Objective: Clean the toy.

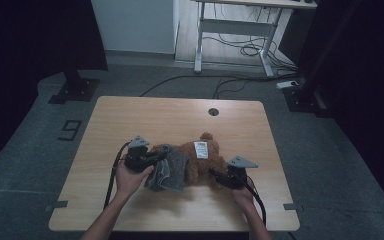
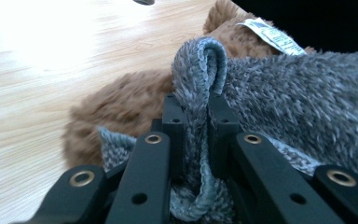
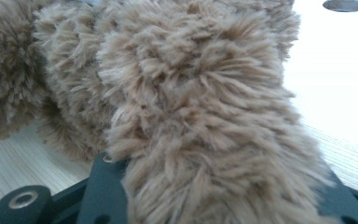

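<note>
High view has a brown plush bear (image 1: 200,160) lying in the middle of the pale wooden desk (image 1: 145,115), nearer the person's edge than the round cable hole (image 1: 213,111) at the far side. Its fur is long, shaggy and tan-brown, and a white printed label (image 1: 201,149) lies on top of its body. A grey fuzzy garment (image 1: 170,170) with a knobbly, looped pile is bunched over the bear's left end, hiding that part of it. From the left gripper view, the left gripper (image 2: 196,116) is pinching a folded ridge of this grey cloth (image 2: 200,70), the fold standing up between the black jaws and curling over at the top, with brown fur (image 2: 121,102) just behind it and the label (image 2: 270,35) farther back. The right gripper (image 1: 219,176) sits at the bear's right end; in the right gripper view a thick shaggy limb of the bear (image 3: 205,121) rises between its jaws, which close on it, though the fur hides the tips.
</note>
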`<state>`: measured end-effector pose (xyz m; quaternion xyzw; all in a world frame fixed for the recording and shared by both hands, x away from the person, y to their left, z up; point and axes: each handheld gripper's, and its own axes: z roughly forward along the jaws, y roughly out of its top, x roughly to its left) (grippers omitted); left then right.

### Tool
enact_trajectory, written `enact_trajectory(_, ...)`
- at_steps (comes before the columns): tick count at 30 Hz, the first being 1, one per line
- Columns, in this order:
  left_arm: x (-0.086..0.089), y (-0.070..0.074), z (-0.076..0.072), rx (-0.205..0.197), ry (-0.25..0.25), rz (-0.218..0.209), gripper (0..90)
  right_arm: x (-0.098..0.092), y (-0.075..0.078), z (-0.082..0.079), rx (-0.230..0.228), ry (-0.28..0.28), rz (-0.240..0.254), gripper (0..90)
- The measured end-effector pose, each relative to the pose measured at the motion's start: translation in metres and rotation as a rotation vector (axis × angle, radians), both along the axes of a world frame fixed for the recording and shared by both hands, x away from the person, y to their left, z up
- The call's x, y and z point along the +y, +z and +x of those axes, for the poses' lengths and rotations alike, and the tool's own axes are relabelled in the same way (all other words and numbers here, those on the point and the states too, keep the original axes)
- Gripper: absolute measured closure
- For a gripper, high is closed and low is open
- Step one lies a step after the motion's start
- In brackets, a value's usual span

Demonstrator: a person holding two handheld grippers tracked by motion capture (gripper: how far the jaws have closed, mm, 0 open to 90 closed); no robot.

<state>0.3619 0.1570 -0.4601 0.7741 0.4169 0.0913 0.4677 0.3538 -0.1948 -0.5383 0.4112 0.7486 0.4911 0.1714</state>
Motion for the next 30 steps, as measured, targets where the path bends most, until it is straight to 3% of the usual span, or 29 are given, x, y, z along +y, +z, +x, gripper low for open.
enact_trajectory(9,0.032,-0.012,-0.010,0.018,0.055,-0.035,79.9,0.000,0.000,0.000,0.000,-0.002,0.002,53.3)
enact_trajectory(13,0.043,-0.016,-0.012,0.022,0.095,-0.004,80.2,0.000,0.000,0.000,0.002,-0.009,0.006,53.4)
enact_trajectory(17,0.043,-0.006,-0.012,0.002,0.100,-0.061,80.5,0.000,-0.001,0.001,0.007,-0.016,0.011,53.6)
enact_trajectory(20,0.020,0.016,-0.011,-0.057,0.063,-0.064,80.5,0.000,-0.001,0.001,0.010,-0.021,0.020,53.7)
enact_trajectory(23,-0.021,0.041,-0.008,-0.121,-0.003,-0.022,80.4,0.001,-0.001,0.001,0.007,-0.026,0.016,53.8)
enact_trajectory(27,-0.084,0.061,-0.001,-0.152,-0.104,0.013,80.5,0.001,0.000,0.000,0.007,-0.025,0.012,53.8)
enact_trajectory(30,-0.126,0.067,0.004,-0.143,-0.163,0.016,80.4,0.000,0.000,0.001,0.007,-0.025,0.014,53.8)
